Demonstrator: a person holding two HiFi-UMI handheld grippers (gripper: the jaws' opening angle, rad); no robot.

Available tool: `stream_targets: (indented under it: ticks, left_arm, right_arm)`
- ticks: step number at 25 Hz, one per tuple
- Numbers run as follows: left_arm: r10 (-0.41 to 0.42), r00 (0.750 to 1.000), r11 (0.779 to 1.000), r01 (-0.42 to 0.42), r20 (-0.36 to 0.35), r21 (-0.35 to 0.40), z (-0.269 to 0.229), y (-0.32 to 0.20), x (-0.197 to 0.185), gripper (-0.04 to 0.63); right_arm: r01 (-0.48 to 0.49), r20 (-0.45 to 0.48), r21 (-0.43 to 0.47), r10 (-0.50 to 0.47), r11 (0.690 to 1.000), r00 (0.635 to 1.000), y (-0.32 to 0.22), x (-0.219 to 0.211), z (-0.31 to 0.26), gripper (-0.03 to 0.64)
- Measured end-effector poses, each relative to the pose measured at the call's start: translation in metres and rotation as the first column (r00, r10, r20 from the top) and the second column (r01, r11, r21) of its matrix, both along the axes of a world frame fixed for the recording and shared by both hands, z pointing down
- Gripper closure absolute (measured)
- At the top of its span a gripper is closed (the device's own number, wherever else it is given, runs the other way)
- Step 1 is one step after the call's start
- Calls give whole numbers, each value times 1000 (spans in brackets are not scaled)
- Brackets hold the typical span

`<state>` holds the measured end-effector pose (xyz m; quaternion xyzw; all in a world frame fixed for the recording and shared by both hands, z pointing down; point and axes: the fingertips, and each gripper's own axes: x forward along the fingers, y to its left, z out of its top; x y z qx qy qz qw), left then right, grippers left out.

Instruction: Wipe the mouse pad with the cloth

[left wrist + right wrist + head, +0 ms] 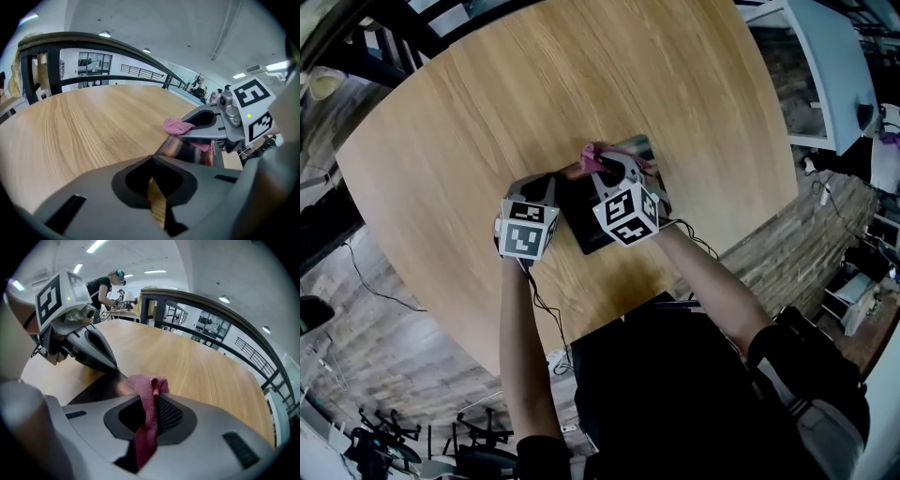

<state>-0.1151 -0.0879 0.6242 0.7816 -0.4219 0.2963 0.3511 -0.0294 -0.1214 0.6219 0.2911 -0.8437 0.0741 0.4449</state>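
Mouse pad [584, 223]: black, thin, likely limp and prone to sliding; lies mid-table [581, 75].
Cloth [149, 404]: pink, soft, light; pinched at a fold by the right gripper [149, 401], over the pad.
Left gripper [157, 187]: jaws closed, empty, tip at the pad's left edge.

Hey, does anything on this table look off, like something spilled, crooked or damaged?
Nothing stands out. The mouse pad lies flat on the wooden table, with no spill or damage visible. The pink cloth is bunched between the right gripper's fingers above the pad, and the left gripper sits at the pad's left edge.
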Motion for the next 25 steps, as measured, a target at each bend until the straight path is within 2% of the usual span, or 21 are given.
stream_targets:
  ticks: [5, 11, 19, 25]
  left_arm:
    - [2, 1000, 1000, -2, -2, -3, 0, 0, 0, 572]
    - [7, 1000, 1000, -7, -7, 1, -1, -1, 1, 572]
    - [10, 1000, 1000, -10, -12, -8, 0, -2, 0, 572]
    - [7, 1000, 1000, -7, -10, -15, 4, -1, 0, 572]
  right_arm:
    - [152, 7, 45, -153, 987, 988, 25, -27, 0, 552]
    - [327, 8, 81, -329, 941, 944, 54, -51, 1, 552]
    - [475, 0, 114, -478, 873, 878, 82, -57, 1, 552]
    - [539, 23, 110, -544, 835, 839, 120, -54, 1, 552]
